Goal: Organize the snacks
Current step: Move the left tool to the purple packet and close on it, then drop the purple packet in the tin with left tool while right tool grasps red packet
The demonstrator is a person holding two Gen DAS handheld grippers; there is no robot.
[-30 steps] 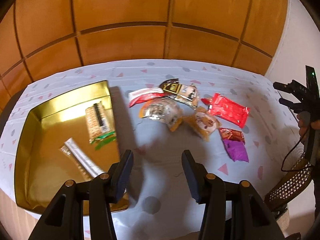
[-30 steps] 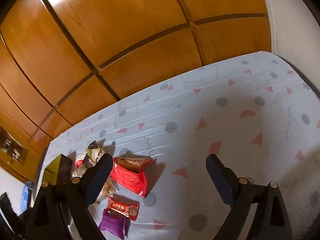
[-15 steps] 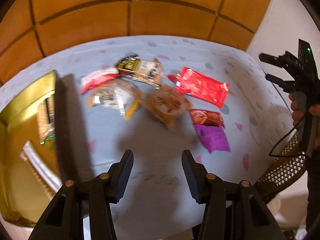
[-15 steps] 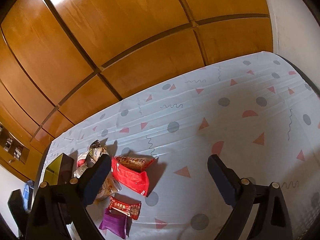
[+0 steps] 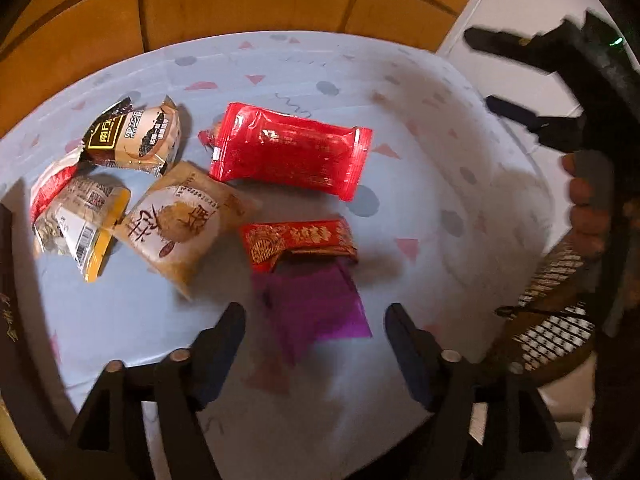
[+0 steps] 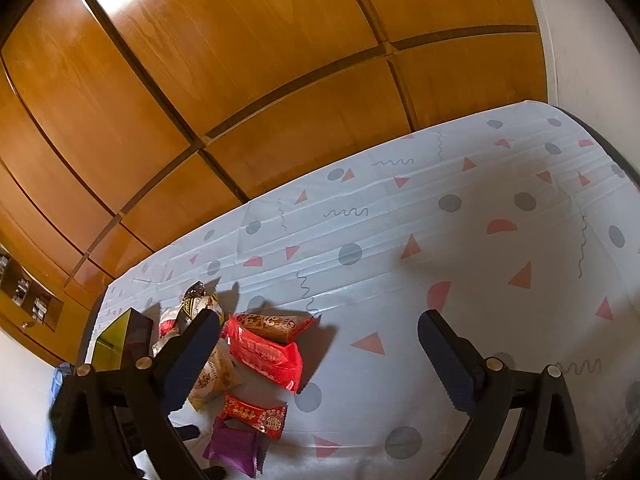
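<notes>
Several snack packets lie bunched on the patterned tablecloth. My left gripper points steeply down over a purple packet, its jaws opening wide, pads clear of it. Beyond lie a small red-gold packet, a large red packet, a tan packet and a black-and-beige one. My right gripper hovers over bare cloth, jaws opening, nothing between them. To its left it sees the purple packet, the large red packet and the gold tin.
A clear-and-yellow packet and a red-white one sit at the heap's left end. Wooden wall panels stand behind the table. A wicker chair is off the table's right edge, beside a hand holding the right gripper.
My left gripper has swung right and down from the gold tin to the packets, and its jaws have spread much wider. The right gripper has held still, jaws slightly wider.
</notes>
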